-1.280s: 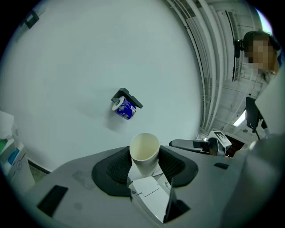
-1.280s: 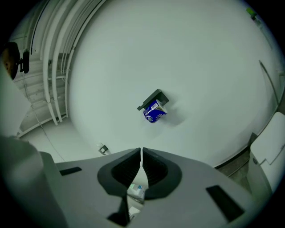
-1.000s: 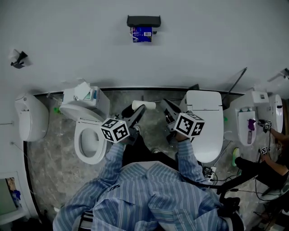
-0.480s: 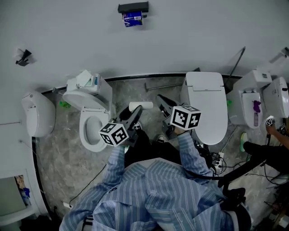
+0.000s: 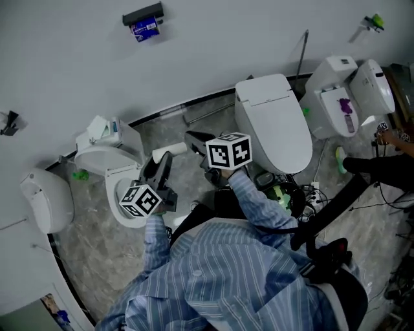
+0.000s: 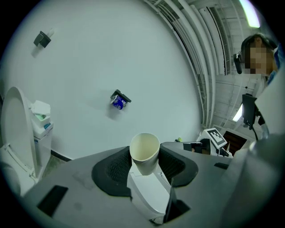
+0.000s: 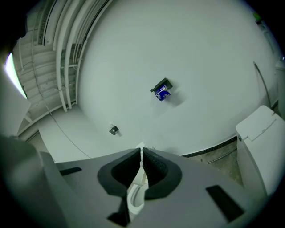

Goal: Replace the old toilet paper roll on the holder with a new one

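My left gripper point(image 5: 163, 157) point(image 6: 145, 165) is shut on an off-white cardboard tube point(image 5: 170, 150) point(image 6: 144, 149), which stands out past the pads with its open end showing. High on the white wall hangs the black holder point(image 5: 143, 14) point(image 6: 121, 95) point(image 7: 160, 85), with a blue packet point(image 5: 145, 29) point(image 7: 163, 94) under it. Both grippers are well short of it. My right gripper point(image 5: 192, 138) point(image 7: 141, 162) is to the right of the left one, its pads pressed together with nothing between them.
An open toilet point(image 5: 123, 187) lies under the left gripper and a closed-lid toilet point(image 5: 272, 123) right of the right one. A urinal point(image 5: 44, 200) is far left, more fixtures point(image 5: 343, 97) far right. Cables point(image 5: 291, 194) trail on the floor, and another person point(image 5: 388, 165) is at the right edge.
The view has swung, so the holder now sits at the upper left. Both grippers have shifted left across the floor; the left still holds the tube and the right stays shut.
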A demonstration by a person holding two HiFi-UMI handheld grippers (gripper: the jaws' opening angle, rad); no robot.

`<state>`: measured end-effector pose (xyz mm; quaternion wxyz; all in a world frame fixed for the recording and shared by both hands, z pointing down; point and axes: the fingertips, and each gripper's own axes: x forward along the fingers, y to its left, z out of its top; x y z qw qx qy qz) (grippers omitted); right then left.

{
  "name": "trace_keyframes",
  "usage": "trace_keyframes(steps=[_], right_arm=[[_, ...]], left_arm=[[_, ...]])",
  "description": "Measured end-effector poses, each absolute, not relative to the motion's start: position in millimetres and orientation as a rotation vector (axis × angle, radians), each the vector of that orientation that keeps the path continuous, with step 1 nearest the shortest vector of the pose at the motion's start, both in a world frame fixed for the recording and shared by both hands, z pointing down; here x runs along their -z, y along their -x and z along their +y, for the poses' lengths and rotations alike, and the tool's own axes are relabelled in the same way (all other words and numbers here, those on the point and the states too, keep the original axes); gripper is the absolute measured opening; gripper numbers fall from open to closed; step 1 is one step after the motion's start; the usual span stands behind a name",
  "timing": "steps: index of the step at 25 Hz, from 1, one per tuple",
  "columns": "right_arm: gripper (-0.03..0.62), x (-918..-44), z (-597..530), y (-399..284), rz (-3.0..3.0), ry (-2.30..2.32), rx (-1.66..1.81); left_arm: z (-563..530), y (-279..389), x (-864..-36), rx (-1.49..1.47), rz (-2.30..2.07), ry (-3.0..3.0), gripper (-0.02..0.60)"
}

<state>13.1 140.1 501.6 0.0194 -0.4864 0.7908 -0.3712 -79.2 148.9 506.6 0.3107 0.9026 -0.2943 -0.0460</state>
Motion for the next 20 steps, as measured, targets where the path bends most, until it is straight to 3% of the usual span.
trace_keyframes(steps=[9,20], right_arm=[[0.021,-506.5,176.3,43.4,2.428,1.528,1.182],[0.021,-504.6,193.2,58.2,2.43,1.56,1.159]], left_arm=[[170.7,147.3,-506.4,0.14,-0.791,-2.362,0.186],[186.5,159.5,-501.2,0.165,-0.758,-2.391,0.186]])
